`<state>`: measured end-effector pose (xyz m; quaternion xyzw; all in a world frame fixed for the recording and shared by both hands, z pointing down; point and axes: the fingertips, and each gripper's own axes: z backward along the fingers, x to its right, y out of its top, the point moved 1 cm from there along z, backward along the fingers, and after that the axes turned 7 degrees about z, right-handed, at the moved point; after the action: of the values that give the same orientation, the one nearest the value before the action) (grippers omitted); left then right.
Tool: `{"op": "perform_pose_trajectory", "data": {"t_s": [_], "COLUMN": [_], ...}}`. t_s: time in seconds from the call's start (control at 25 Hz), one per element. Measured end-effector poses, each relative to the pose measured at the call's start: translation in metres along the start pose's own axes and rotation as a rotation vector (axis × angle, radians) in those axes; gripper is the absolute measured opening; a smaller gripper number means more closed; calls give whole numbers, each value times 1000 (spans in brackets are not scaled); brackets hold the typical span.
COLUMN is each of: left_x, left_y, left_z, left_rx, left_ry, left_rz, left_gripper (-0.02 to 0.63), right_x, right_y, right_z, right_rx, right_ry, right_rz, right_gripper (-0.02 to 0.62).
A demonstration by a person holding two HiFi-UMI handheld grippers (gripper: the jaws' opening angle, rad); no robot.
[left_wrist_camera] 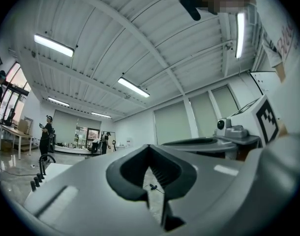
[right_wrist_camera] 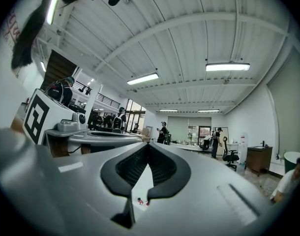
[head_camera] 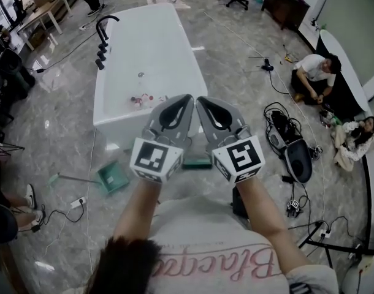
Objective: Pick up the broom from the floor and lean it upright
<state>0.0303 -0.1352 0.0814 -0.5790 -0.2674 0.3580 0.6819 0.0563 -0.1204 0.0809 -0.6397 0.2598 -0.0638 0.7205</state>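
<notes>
My two grippers are held up side by side at chest height, pointing about level over the floor. Both the left gripper (head_camera: 186, 98) and the right gripper (head_camera: 200, 100) are shut and hold nothing. Low between them a green broom head (head_camera: 197, 162) lies on the marble floor, mostly hidden behind the marker cubes; its handle is out of sight. A green dustpan (head_camera: 114, 177) with a thin handle lies further left. Neither gripper view shows the broom. The left gripper (left_wrist_camera: 150, 147) and right gripper (right_wrist_camera: 149, 146) look out across the room with jaws together.
A white bathtub (head_camera: 144, 54) with a black faucet (head_camera: 103, 32) stands just ahead. Cables, a black bag (head_camera: 297, 161) and two seated people (head_camera: 314, 75) are at the right. A power strip (head_camera: 77, 202) and someone's feet (head_camera: 30, 204) are at the left.
</notes>
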Motion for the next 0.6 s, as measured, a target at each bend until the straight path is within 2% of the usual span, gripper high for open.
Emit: {"op": "perform_pose_trajectory", "data": {"t_s": [0.6], "left_x": [2], "left_y": [2], "left_z": [6], "left_rx": [-18], "left_ry": [29], "left_rz": [38], "left_gripper": [-2], "right_x": [-4], "right_y": [-5], "right_z": [3], "right_rx": [-51], "right_ry": [2], "right_rz": [-48], "right_gripper": [0]}}
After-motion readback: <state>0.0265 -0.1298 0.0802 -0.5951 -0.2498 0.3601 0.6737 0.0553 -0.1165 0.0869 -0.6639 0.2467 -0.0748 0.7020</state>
